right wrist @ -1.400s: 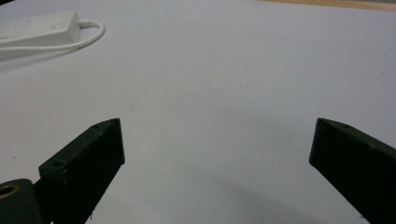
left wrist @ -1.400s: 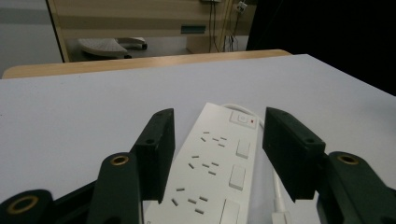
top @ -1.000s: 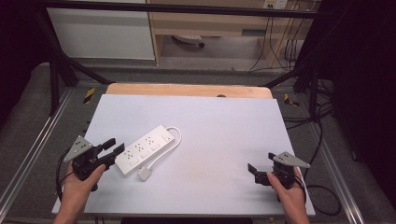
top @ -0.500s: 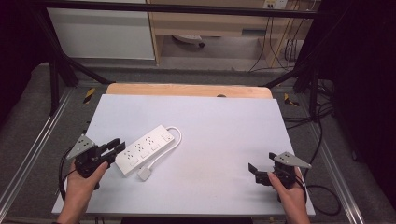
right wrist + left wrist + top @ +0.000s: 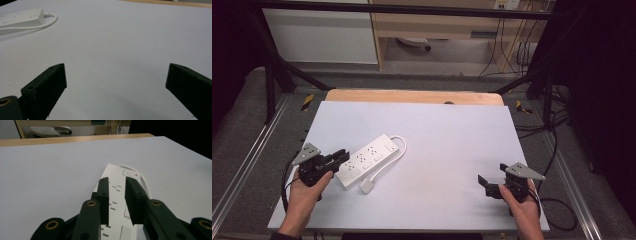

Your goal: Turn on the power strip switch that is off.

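Observation:
A white power strip (image 5: 369, 157) lies slantwise on the left half of the white table (image 5: 437, 130), with its cable (image 5: 398, 149) looping round to a plug (image 5: 366, 186). My left gripper (image 5: 343, 155) hovers at the strip's near end. In the left gripper view the strip (image 5: 117, 173) runs away under the left gripper (image 5: 116, 185). Its jaws have just been closing; a narrow gap is left, over the strip's top, with nothing pressed. My right gripper (image 5: 492, 175) stands wide open at the front right, and the right gripper (image 5: 116, 72) has bare table between its jaws.
A wooden strip (image 5: 412, 96) borders the table's far edge, and metal rails (image 5: 259, 145) run along both sides. Cables (image 5: 557, 205) trail over the floor at the right. The strip (image 5: 22, 17) lies far off at the upper left in the right gripper view.
The left gripper's jaws have narrowed from wide apart to a small gap, and the hand has edged slightly toward the strip's near end. The right hand has kept still.

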Action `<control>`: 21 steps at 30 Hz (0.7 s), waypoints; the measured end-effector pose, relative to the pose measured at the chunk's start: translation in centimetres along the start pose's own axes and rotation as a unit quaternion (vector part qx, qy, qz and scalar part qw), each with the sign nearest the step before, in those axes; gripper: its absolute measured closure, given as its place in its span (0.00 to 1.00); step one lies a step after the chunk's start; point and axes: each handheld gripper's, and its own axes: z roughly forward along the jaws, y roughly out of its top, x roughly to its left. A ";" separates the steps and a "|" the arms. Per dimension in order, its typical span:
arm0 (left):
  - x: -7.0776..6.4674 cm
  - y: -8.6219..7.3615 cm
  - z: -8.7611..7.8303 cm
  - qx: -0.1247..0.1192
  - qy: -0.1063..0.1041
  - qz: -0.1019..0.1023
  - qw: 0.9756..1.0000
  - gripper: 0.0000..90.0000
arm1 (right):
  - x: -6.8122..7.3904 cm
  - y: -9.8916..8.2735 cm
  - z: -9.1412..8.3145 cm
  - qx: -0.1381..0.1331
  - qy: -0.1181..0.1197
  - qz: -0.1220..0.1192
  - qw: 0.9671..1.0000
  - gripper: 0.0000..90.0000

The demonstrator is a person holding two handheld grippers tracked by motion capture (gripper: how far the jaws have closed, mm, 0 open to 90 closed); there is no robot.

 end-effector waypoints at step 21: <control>-0.3 -1.0 1.9 0.063 -0.008 0.020 0.998 0.90 | 0.0 0.0 0.0 0.000 0.002 -0.001 1.000 0.04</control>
